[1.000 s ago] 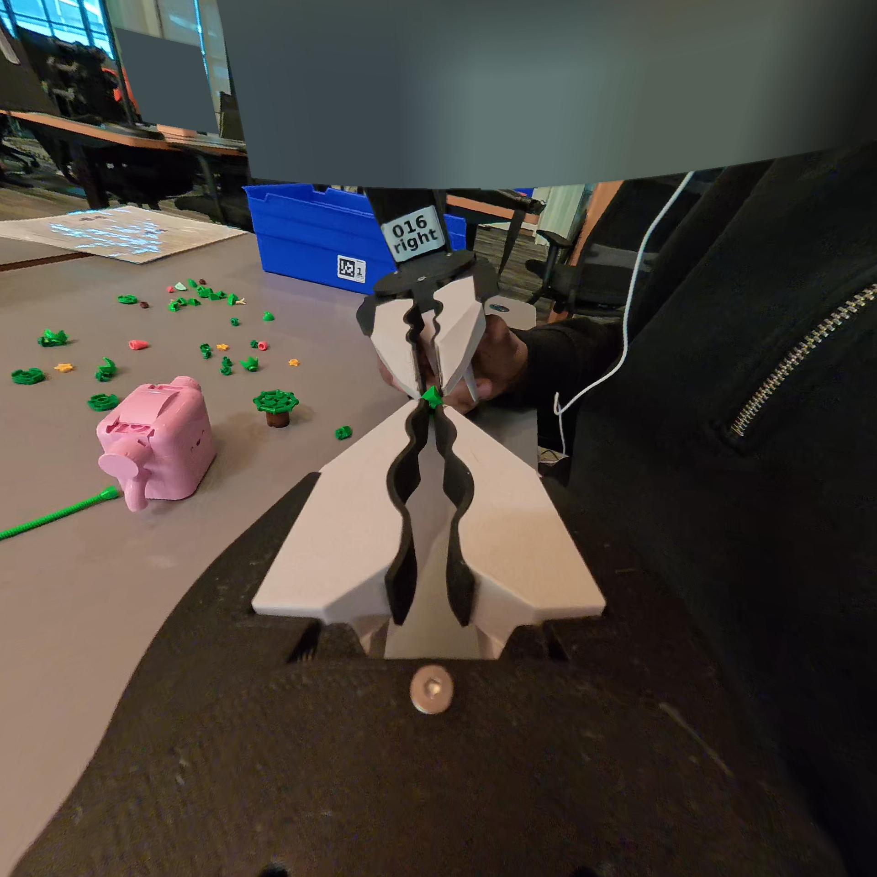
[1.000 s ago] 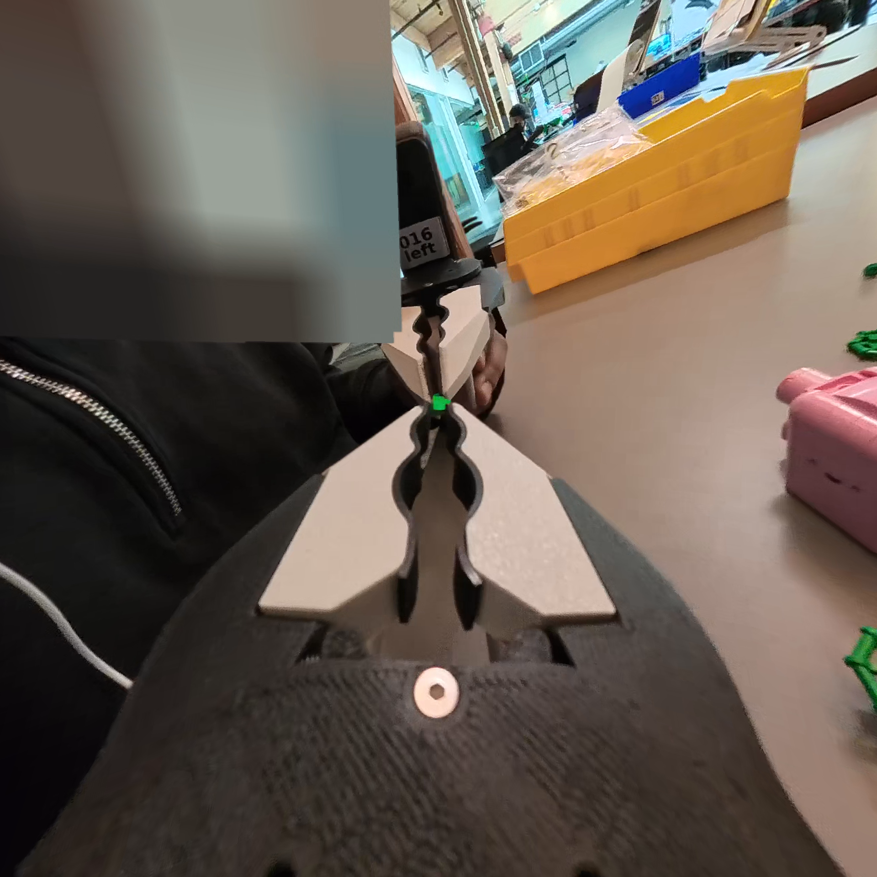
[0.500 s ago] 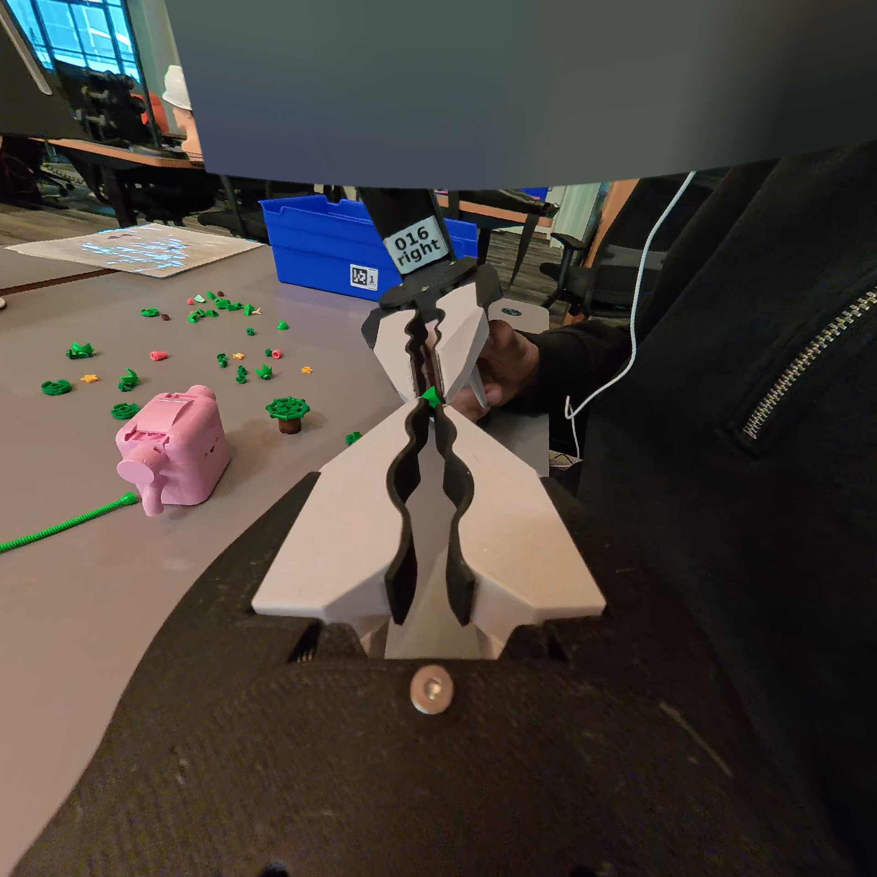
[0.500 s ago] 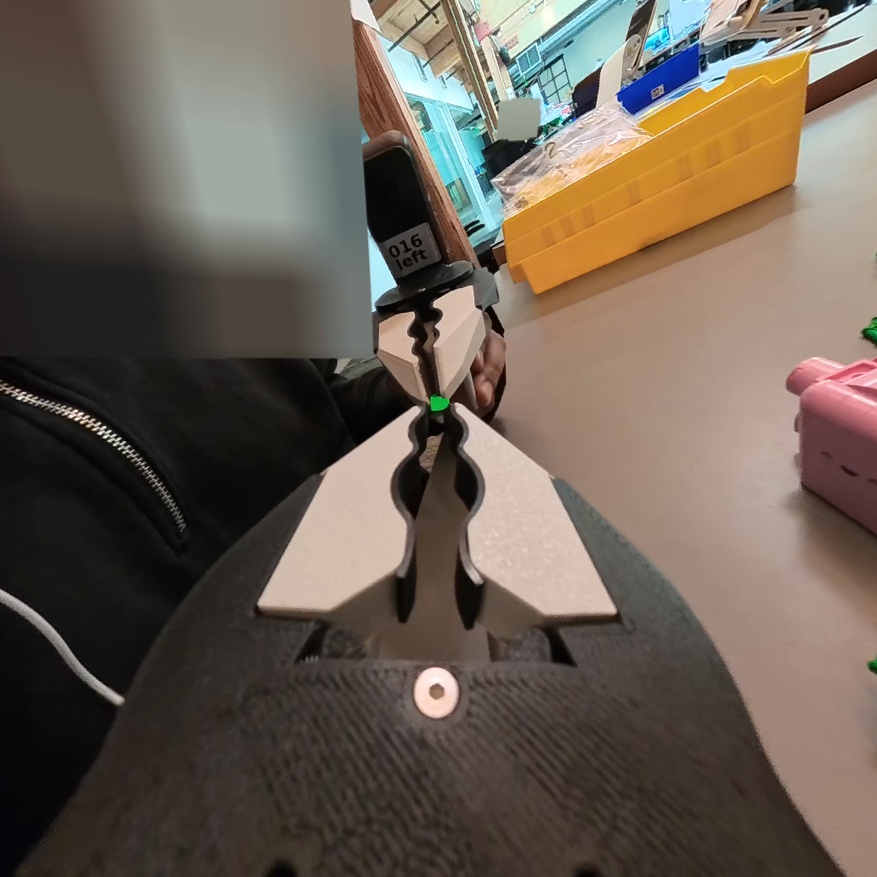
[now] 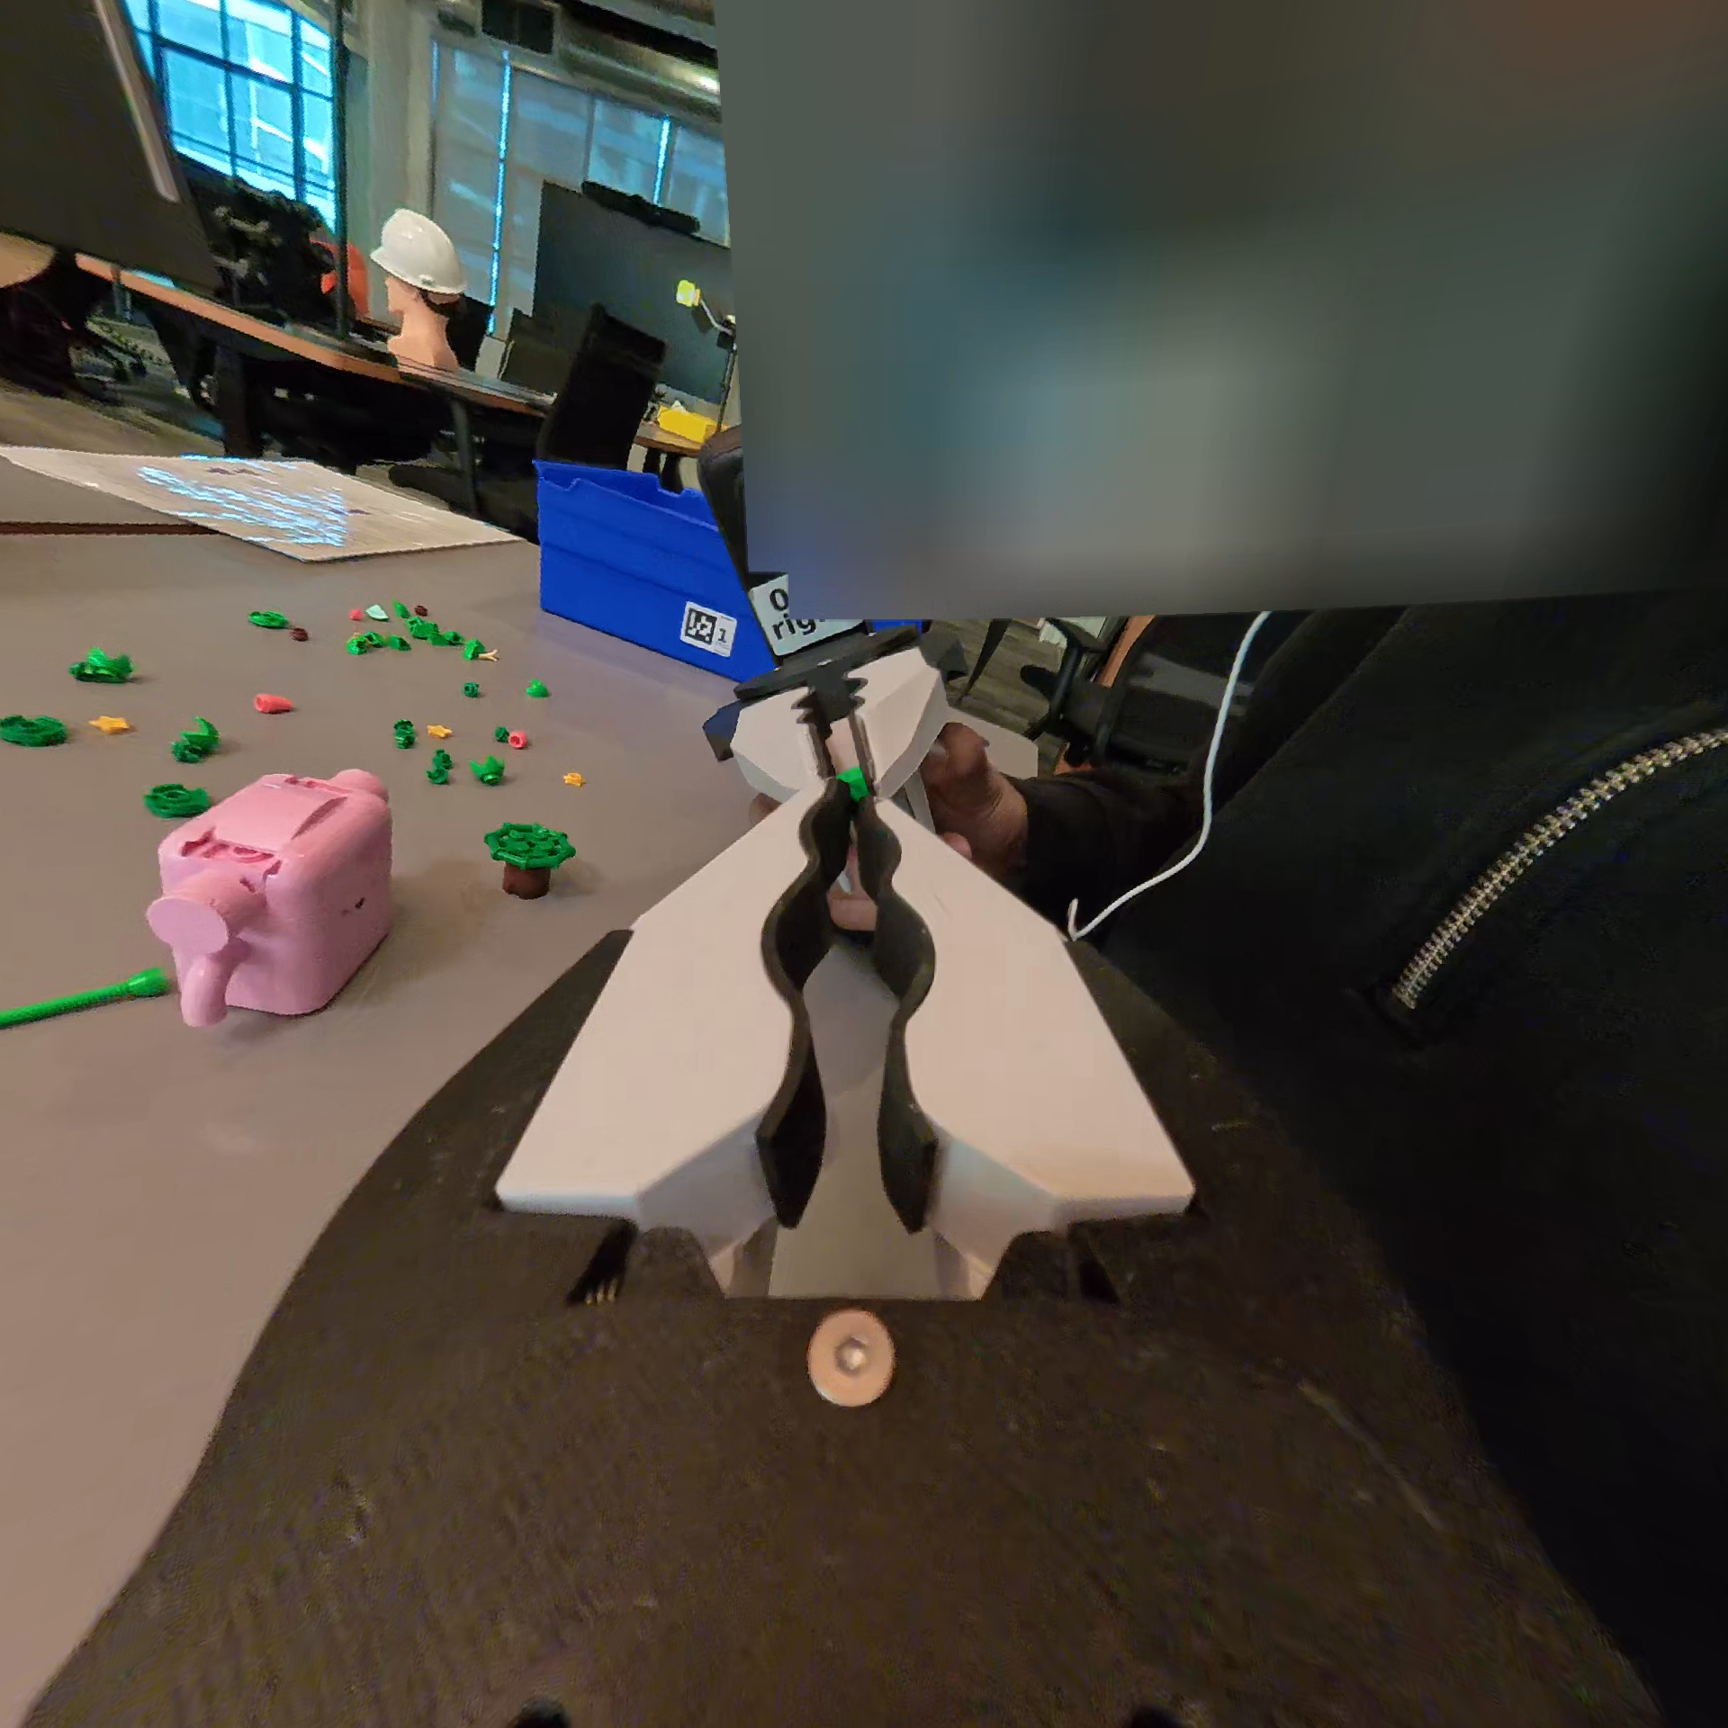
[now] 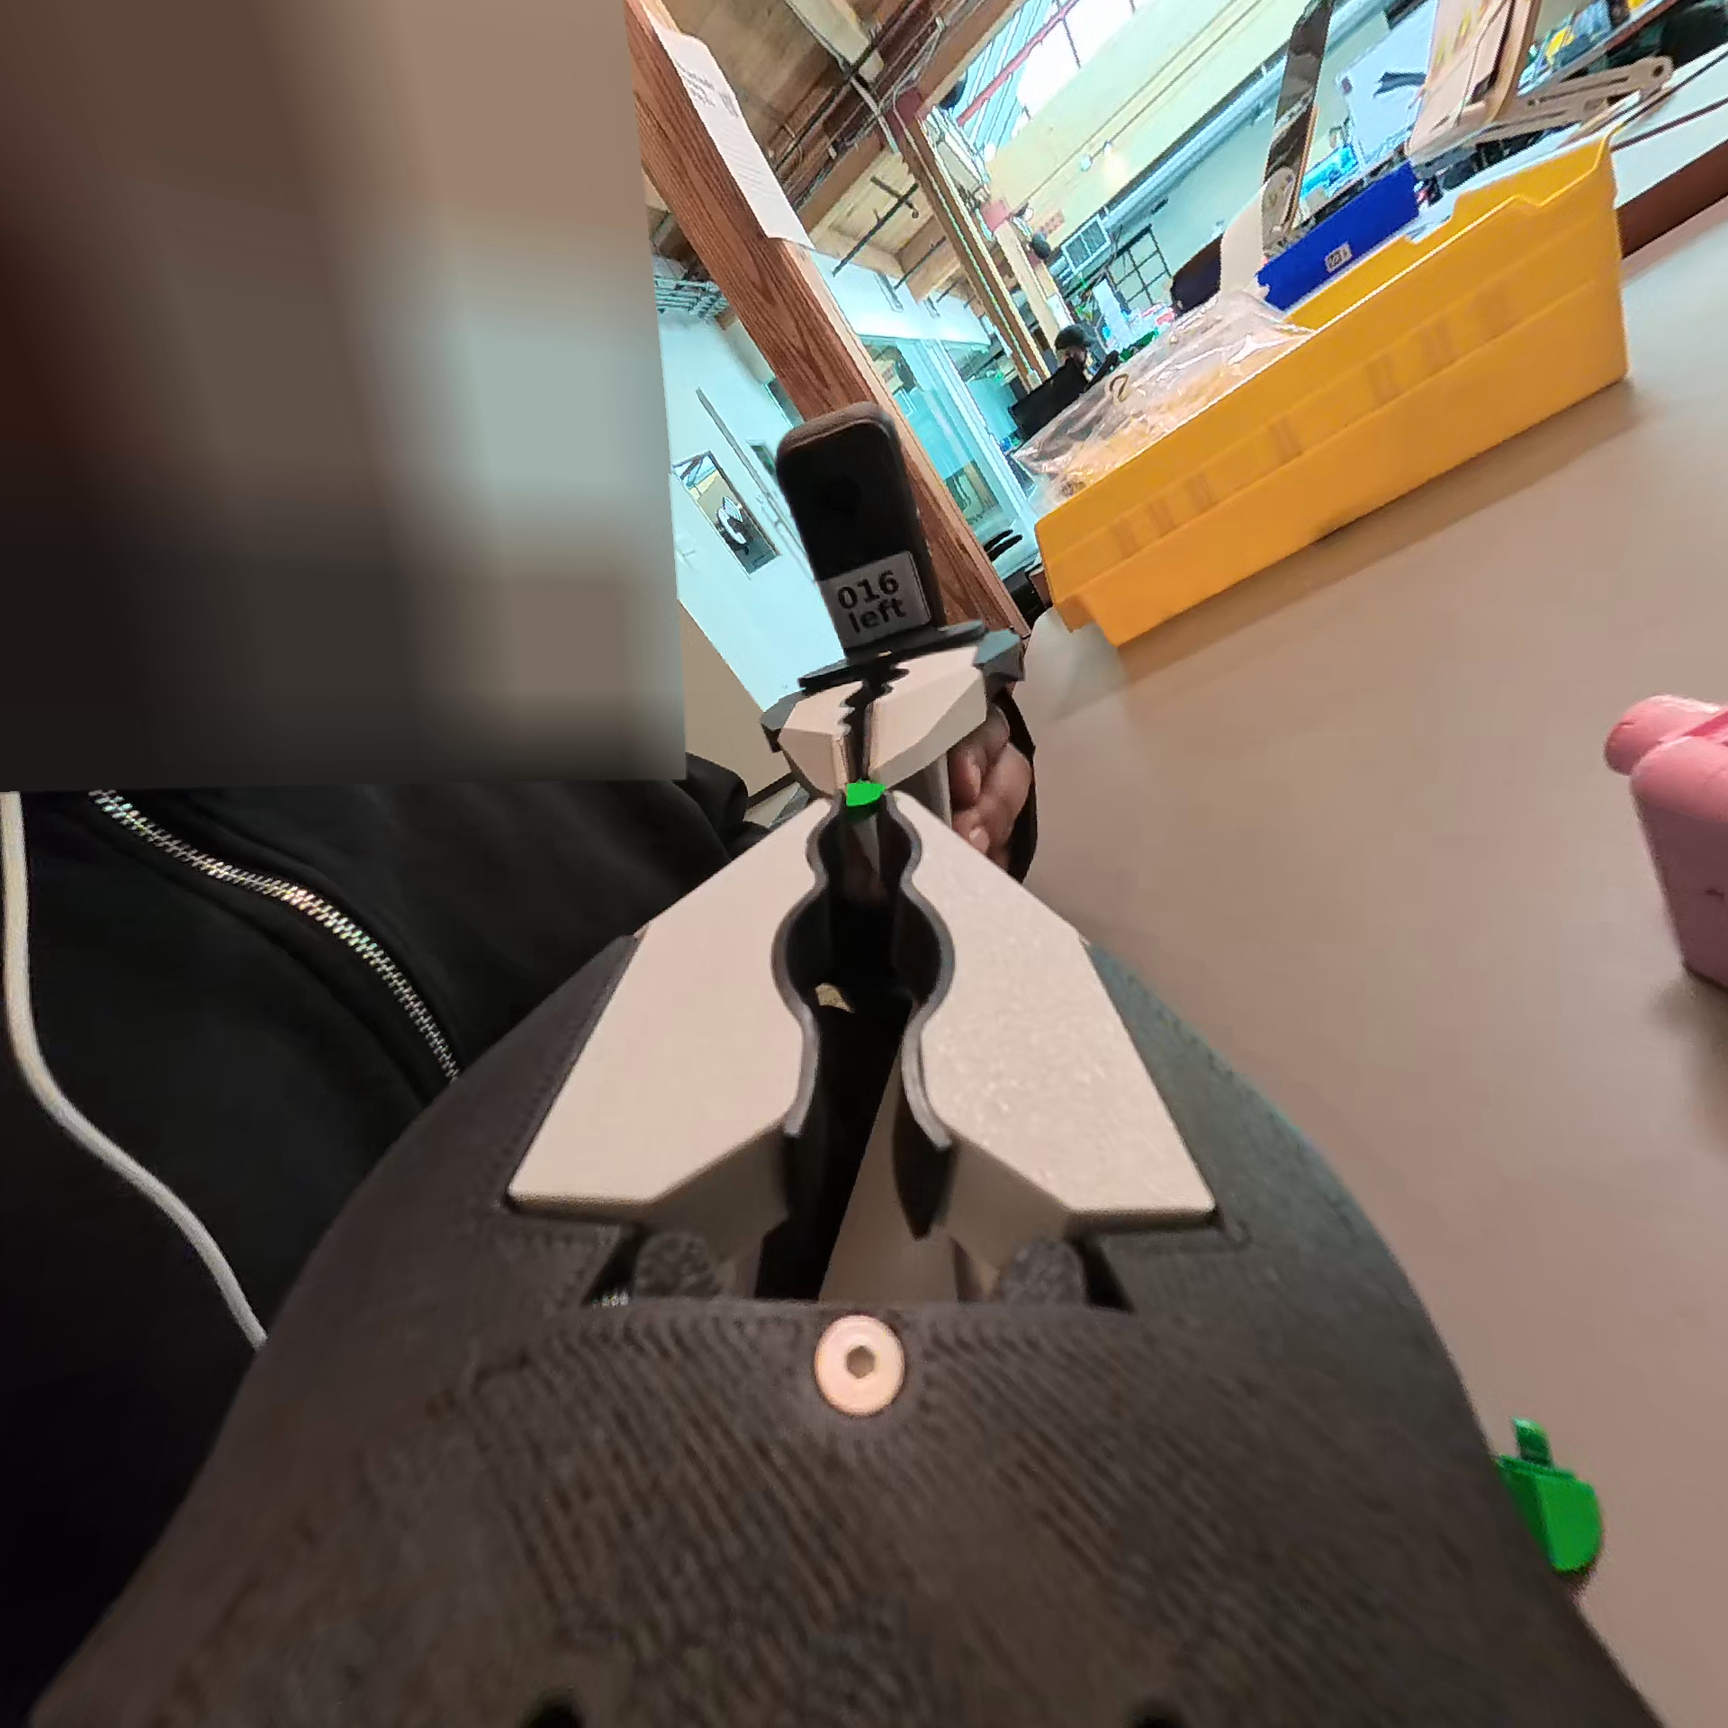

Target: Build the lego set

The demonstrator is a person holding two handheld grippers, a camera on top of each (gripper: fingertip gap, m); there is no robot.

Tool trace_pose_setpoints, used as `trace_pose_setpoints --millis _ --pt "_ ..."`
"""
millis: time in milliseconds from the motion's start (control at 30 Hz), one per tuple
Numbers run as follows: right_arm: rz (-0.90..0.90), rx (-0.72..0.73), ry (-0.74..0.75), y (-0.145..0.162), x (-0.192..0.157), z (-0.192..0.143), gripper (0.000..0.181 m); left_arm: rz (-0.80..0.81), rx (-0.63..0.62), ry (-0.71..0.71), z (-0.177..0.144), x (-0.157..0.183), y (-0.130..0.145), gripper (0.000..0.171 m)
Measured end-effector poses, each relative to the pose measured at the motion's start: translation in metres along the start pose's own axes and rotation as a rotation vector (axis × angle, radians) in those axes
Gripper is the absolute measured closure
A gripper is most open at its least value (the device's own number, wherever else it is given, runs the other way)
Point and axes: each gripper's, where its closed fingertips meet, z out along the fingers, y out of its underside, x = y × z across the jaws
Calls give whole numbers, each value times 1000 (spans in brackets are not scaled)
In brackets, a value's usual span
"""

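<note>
Left gripper: we are holding our left gripper up off the table, its fingertips closed together on the small green piece.
Right gripper: we are meeting it tip to tip with our right gripper, whose tips are also drawn in around the same green piece; whether they are truly pinching it or only touching, we cannot tell.
Task thing: the green piece is sitting in the air between the two pairs of tips, above the near edge of the table, close to the person's black jacket.
Rest of the set: the pink pig-shaped block and the little green-topped tree are standing further in on the table, with loose green pieces scattered toward the far edge near the blue bin.
Step in hand: we are judging this to be a handover or re-grip of the piece between grippers.
Doing it well: we are advising that one gripper keep a firm clamp until the other has a square hold, with both axes kept in line, since so small a piece could twist out and drop.
</note>
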Motion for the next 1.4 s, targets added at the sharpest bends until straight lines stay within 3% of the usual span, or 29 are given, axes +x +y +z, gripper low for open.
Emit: trace_pose_setpoints --millis 367,567,700,1000,1100,1400 --pt "-81 6 32 -2 -2 3 178 -122 50 53 2 1 -3 171" --pt "-105 30 56 -9 4 0 178 -17 51 -11 5 -3 -6 171" --pt "-192 76 100 -18 4 -10 178 -73 67 8 2 -6 -8 149" --pt "-557 -15 182 -8 -4 -8 177 -147 33 96 6 1 0 157" --pt "-566 -21 186 -8 -6 -7 177 -155 49 148 4 8 -2 169" --pt "-525 -20 168 -7 -5 -8 177 -193 58 135 3 2 -3 164"
